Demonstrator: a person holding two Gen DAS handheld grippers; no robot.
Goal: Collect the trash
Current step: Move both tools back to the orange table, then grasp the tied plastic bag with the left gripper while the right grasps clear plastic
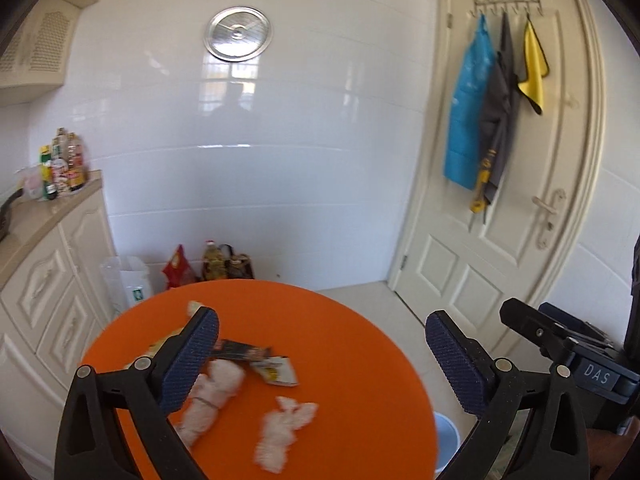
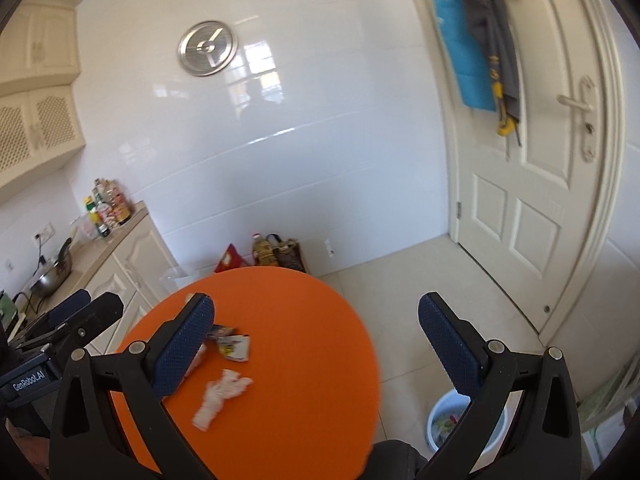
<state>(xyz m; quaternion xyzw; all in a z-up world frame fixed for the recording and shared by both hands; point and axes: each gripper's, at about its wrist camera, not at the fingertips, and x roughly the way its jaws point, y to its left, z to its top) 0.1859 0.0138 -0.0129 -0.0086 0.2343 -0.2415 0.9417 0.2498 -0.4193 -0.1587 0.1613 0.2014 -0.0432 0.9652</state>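
Observation:
A round orange table point(image 1: 340, 320) carries the trash. On it lie a crumpled white tissue point(image 1: 286, 432), a second rolled tissue point(image 1: 212, 396) and a torn printed wrapper point(image 1: 276, 368) beside a dark wrapper point(image 1: 240, 350). My left gripper point(image 1: 320, 328) hangs open above the table with nothing between its blue pads. The right wrist view shows the same tissue point(image 2: 220, 396) and wrapper point(image 2: 236, 346). My right gripper point(image 2: 316, 312) is open and empty too, over the table's right edge. A pale blue bin point(image 2: 444, 420) with scraps inside stands on the floor by the table.
Cream cabinets with a counter point(image 1: 44, 220) run along the left, bottles point(image 1: 64, 168) at the corner. Bags and an oil bottle point(image 1: 216, 264) sit on the floor by the white tiled wall. A closed door point(image 1: 520, 200) with hanging cloths is at the right. A pan point(image 2: 52, 276) rests on the counter.

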